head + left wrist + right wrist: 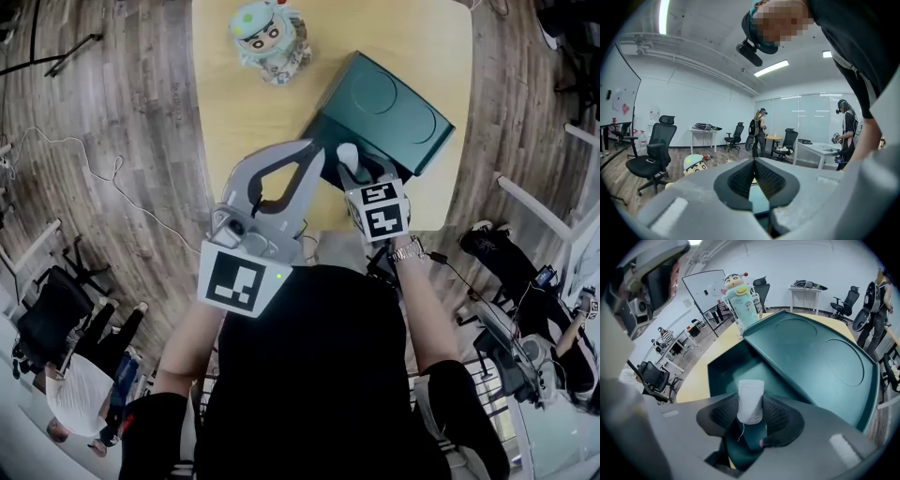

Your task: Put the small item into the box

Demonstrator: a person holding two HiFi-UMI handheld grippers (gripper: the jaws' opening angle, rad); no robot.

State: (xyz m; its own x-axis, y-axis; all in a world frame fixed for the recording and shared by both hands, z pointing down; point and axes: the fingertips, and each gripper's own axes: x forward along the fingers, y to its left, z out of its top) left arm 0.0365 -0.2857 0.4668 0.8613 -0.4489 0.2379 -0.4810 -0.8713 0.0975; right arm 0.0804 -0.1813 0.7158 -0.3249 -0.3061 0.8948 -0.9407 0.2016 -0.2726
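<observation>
Right gripper (750,422): jaws wide, clamped on white small item (750,400), upright, held over open box (725,372). Lid (818,357) raised behind. Left gripper (754,163): jaws closed at tips, empty, level, beside box's left edge. Box near bench (234,112) right edge; bare bench leftward; figurine (270,39) at far end.

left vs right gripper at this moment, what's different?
Load: the right gripper is clamped on a small white roll. The left gripper holds nothing, and its jaws meet at the tips.
Pose: the right gripper tips steeply down over the open teal box. The left gripper looks out nearly level across the room.
Shared: both have the same grey two-jaw build.
</observation>
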